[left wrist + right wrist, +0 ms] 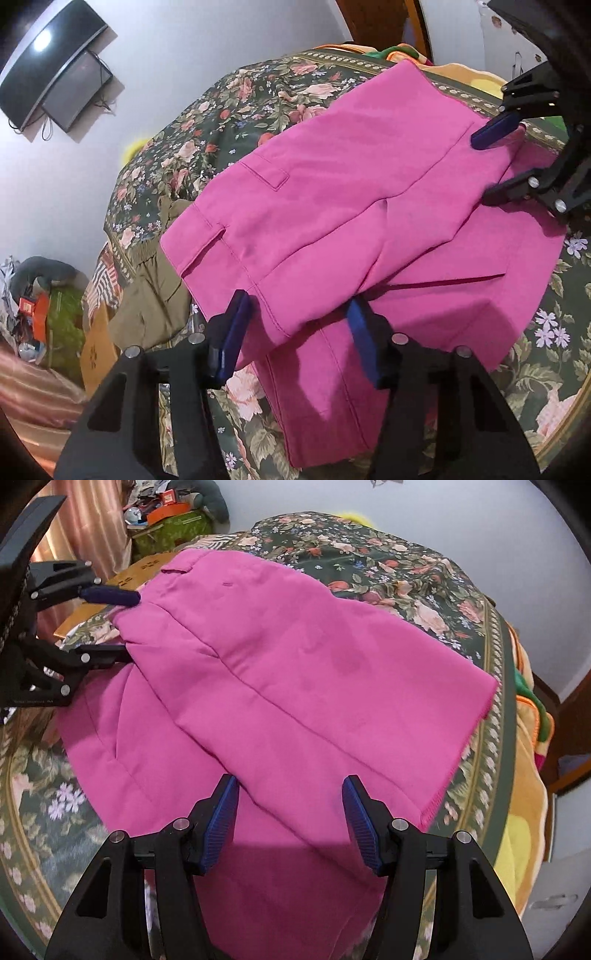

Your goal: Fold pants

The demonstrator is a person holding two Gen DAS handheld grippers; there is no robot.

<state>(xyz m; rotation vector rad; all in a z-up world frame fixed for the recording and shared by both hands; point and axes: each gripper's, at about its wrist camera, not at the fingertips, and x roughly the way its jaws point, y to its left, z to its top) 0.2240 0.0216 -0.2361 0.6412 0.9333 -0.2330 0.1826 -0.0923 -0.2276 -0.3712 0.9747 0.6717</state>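
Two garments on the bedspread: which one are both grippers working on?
The pink pants, folded over; the olive garment lies untouched at the bed's edge.

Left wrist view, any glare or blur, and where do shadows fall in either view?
Left wrist view: glare on the wall screen, edges curved by fisheye, right gripper slightly blurred. Right wrist view: sharp, with a dark shadow on the pants near the right gripper's own fingers.

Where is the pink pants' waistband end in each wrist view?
Left wrist view: the waistband end of the pink pants is at centre left, just above the left tool.
Right wrist view: the same waistband end is at upper left, beside the left tool.
Shared landmark: the flowered bedspread under the pants.
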